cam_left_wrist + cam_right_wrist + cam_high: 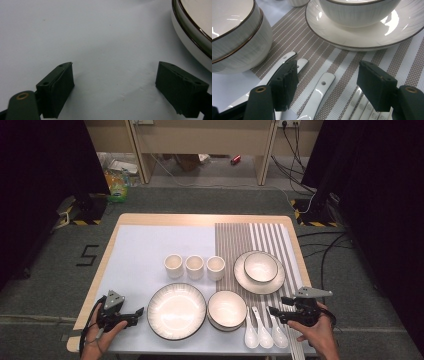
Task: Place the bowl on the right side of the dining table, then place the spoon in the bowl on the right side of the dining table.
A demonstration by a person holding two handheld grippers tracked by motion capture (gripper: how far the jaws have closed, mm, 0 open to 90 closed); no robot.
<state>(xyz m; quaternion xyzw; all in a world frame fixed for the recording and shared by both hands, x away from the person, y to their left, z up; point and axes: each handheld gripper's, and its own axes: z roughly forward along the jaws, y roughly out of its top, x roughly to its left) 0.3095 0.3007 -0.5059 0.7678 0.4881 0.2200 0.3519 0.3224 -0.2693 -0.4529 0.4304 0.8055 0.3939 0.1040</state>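
Spoons (pixel 263 327), three of them in white ceramic, are laid side by side at the near edge of the striped placemat (pixel 250 237), just right of the stacked bowls (pixel 226 309). Right gripper (pixel 276 311) is held low and roughly level by the right hand (pixel 317 332), jaws pointed leftward at the spoon handles; its jaws are parted wide with nothing pressed between them. In the right gripper view one spoon handle (pixel 318 93) is seen lying in the gap between the pads, untouched, with a second handle (pixel 300 63) behind the left pad. Left gripper (pixel 141 314) is rested near the table's front left, gripped by the left hand (pixel 102 335), pointed toward the large plate (pixel 176 311); its jaws are spread apart over bare white mat (pixel 100 45), nothing between them.
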